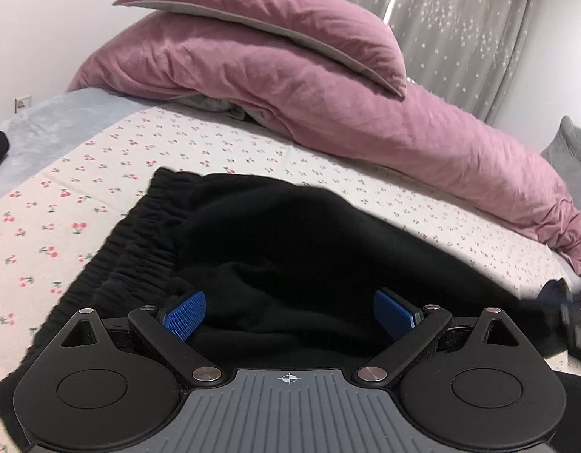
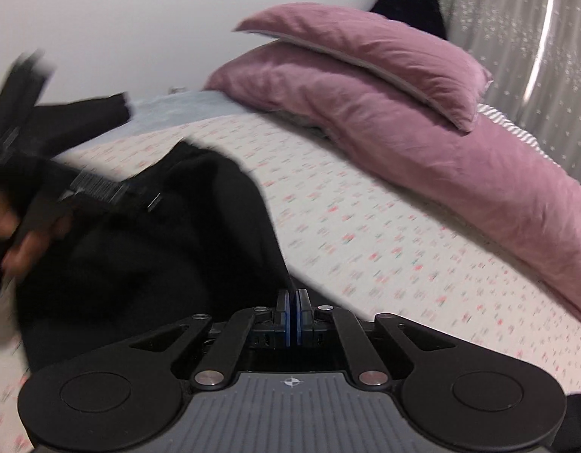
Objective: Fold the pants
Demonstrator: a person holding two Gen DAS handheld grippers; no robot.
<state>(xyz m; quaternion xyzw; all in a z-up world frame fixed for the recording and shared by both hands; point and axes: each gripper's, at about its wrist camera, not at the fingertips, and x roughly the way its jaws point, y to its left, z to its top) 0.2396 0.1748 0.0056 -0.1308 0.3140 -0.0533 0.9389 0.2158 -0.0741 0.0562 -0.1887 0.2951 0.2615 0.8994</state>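
The black pants (image 1: 290,234) lie on the cherry-print bed sheet (image 1: 63,204), with the gathered elastic waistband (image 1: 131,241) at the left. My left gripper (image 1: 290,315) is open, its blue pads (image 1: 186,315) spread wide over bunched black cloth. In the right wrist view the pants (image 2: 169,234) lie to the left, blurred. My right gripper (image 2: 292,311) is shut at the pants' right edge; whether cloth is pinched between the pads is not visible. The left gripper and the hand holding it (image 2: 33,204) show blurred at the far left.
A mauve pillow (image 1: 275,26) lies on a mauve duvet (image 1: 366,113) heaped along the far side of the bed. Grey star-print curtains (image 1: 460,19) hang behind. A pale blue blanket (image 1: 45,124) covers the bed's left end. A grey cushion (image 1: 573,147) sits at the right.
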